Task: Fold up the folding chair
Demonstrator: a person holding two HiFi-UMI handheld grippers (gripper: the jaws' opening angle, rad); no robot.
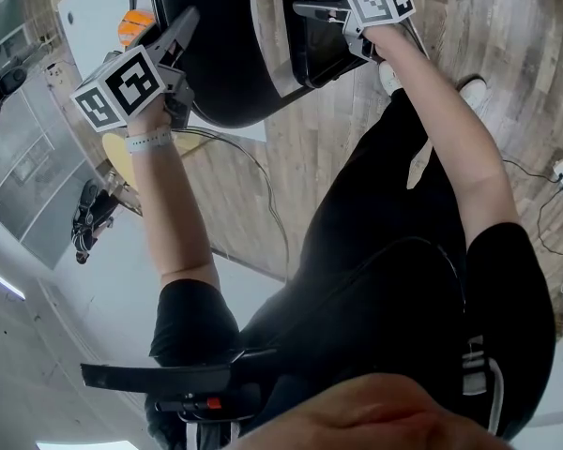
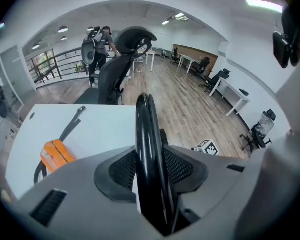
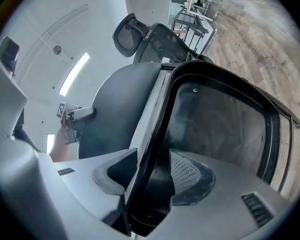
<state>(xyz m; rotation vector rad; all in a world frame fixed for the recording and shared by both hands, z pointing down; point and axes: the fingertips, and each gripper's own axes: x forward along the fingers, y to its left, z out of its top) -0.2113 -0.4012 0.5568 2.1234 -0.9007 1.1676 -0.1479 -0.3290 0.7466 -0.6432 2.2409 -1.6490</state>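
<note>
The black folding chair (image 1: 225, 45) stands folded flat in front of me, its round back to the left and its framed seat panel (image 3: 215, 119) to the right. My left gripper (image 1: 183, 22) reaches down over the chair's left rim (image 2: 147, 134). In the left gripper view the rim runs between the jaws of the left gripper (image 2: 150, 169), with a thin gap beside one pad. My right gripper (image 1: 305, 9) points level at the chair's right edge. In the right gripper view the right gripper (image 3: 147, 176) has that edge between open jaws, clear of the right pad.
A white table (image 1: 94, 7) lies behind the chair with an orange tool (image 2: 55, 156) and a black strap on it. A black office chair (image 2: 120, 69) stands beyond it. A cable (image 1: 253, 176) runs over the wooden floor. A person (image 2: 97, 44) stands far off by a railing.
</note>
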